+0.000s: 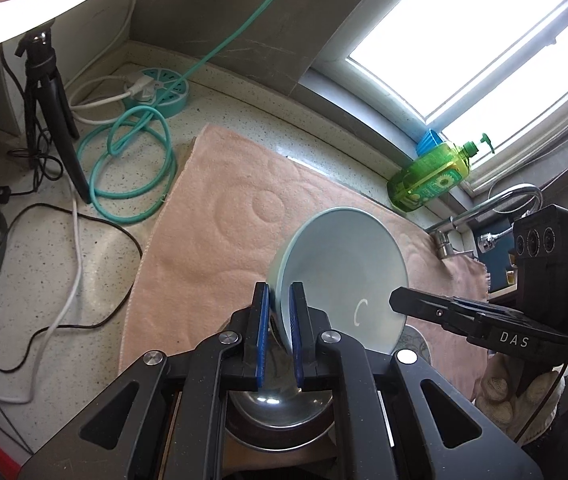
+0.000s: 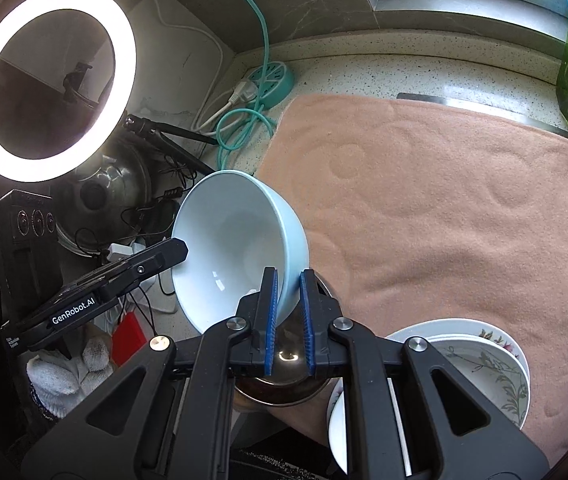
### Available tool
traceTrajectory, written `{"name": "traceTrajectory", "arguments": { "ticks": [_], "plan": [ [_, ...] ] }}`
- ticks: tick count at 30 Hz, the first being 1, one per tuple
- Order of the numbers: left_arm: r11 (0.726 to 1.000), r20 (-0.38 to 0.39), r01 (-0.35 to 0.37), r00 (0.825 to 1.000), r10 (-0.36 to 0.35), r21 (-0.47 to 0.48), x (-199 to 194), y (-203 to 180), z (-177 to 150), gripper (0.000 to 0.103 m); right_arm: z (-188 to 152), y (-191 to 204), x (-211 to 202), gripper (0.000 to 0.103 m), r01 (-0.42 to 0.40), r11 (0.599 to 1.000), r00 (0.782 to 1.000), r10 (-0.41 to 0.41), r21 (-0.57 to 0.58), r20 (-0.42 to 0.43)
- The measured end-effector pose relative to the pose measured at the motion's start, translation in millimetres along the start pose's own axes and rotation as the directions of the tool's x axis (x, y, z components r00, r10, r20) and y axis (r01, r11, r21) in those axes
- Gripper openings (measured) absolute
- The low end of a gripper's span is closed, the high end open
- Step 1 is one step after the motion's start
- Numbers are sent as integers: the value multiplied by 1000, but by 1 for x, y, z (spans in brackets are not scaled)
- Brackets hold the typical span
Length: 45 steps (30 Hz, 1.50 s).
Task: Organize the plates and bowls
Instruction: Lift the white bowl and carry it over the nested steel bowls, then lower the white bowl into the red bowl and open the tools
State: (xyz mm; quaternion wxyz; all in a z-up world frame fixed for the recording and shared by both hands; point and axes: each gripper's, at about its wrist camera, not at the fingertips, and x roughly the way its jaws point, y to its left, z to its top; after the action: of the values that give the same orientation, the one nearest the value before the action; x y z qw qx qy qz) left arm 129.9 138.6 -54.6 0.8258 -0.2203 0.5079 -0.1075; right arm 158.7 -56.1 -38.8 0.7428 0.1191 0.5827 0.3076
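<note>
A pale blue bowl (image 1: 344,276) hangs tilted above the pink towel (image 1: 212,216), held at two opposite sides of its rim. My left gripper (image 1: 280,304) is shut on the near rim in the left wrist view, while my right gripper (image 1: 398,298) grips the rim's right side. From the right wrist, the bowl (image 2: 228,240) shows its white inside; my right gripper (image 2: 287,292) is shut on its rim and my left gripper (image 2: 180,250) grips the left edge. Below the jaws sits a steel bowl (image 2: 284,380). Stacked floral plates (image 2: 484,360) lie on the towel (image 2: 444,200).
A green soap bottle (image 1: 428,180) and a faucet (image 1: 500,204) stand at the far right by the window. A teal power hub (image 1: 160,88), coiled teal cable (image 1: 132,168), tripod (image 1: 52,100) and ring light (image 2: 52,80) crowd the left. A steel pot lid (image 2: 104,192) lies there too.
</note>
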Motion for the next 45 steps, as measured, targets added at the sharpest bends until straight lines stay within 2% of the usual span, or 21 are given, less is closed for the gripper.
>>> {"name": "traceTrajectory", "arguments": {
  "ticks": [9, 19, 45],
  "plan": [
    [1000, -11, -8, 1000, 8, -16, -4, 3, -28, 8, -34, -2, 11, 12, -5, 1000, 999, 6, 10, -46],
    [999, -47, -26, 999, 25, -30, 1, 9, -48, 8, -50, -6, 25, 12, -3, 1000, 997, 5, 27, -82],
    [997, -85, -64, 995, 60, -35, 14, 14, -54, 8, -52, -5, 36, 12, 27, 1000, 994, -25, 12, -110]
  ]
}}
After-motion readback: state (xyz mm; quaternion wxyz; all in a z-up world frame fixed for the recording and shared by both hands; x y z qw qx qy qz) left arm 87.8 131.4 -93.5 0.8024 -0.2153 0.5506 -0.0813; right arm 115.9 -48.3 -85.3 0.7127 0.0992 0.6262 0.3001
